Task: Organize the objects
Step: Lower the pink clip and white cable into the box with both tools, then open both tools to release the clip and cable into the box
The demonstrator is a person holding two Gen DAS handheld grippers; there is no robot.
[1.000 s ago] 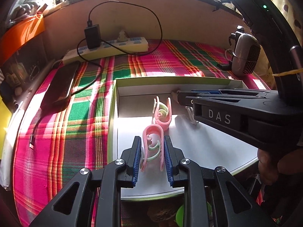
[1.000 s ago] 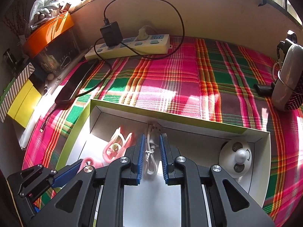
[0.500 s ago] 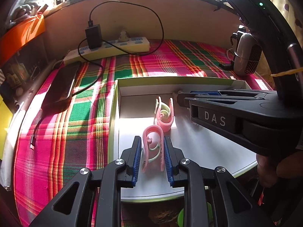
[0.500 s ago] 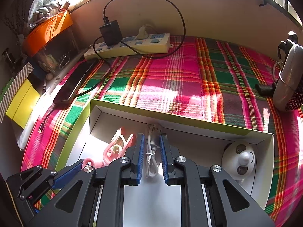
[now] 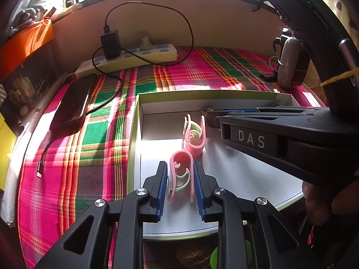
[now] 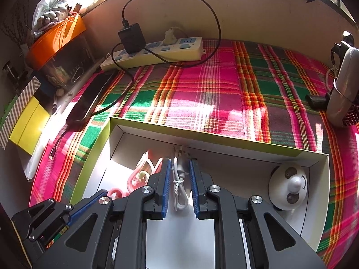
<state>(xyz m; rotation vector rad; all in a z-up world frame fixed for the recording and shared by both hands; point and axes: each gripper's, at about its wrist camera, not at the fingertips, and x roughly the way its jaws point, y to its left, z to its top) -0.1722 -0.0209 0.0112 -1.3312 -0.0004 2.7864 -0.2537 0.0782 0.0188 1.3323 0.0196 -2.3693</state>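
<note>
Left gripper down inside the white box, blue pads straddling a pink clip that stands on the box floor; pads close along both sides, yet thin slivers of gap on each, so apparently set around it rather than squeezing. Jaws just opened a touch, clip between them, which suggests a placement being finished rather than a pickup. Second pink clip upright just behind the first, nearer the far wall. Right gripper also in the box, jaws drawn in about as far as they go around a coiled white cable; whether actually pinched, hard to say, though likely held. Round white gadget with a face-like pattern already lying in the box's right corner. Outside, on the plaid cloth: dark phone with cord, power strip with black charger, small fan-like device at the far right. Judged well along: four items in or over the box, with release of clip and cable remaining, and perhaps the loose things on the cloth, if those count.
</note>
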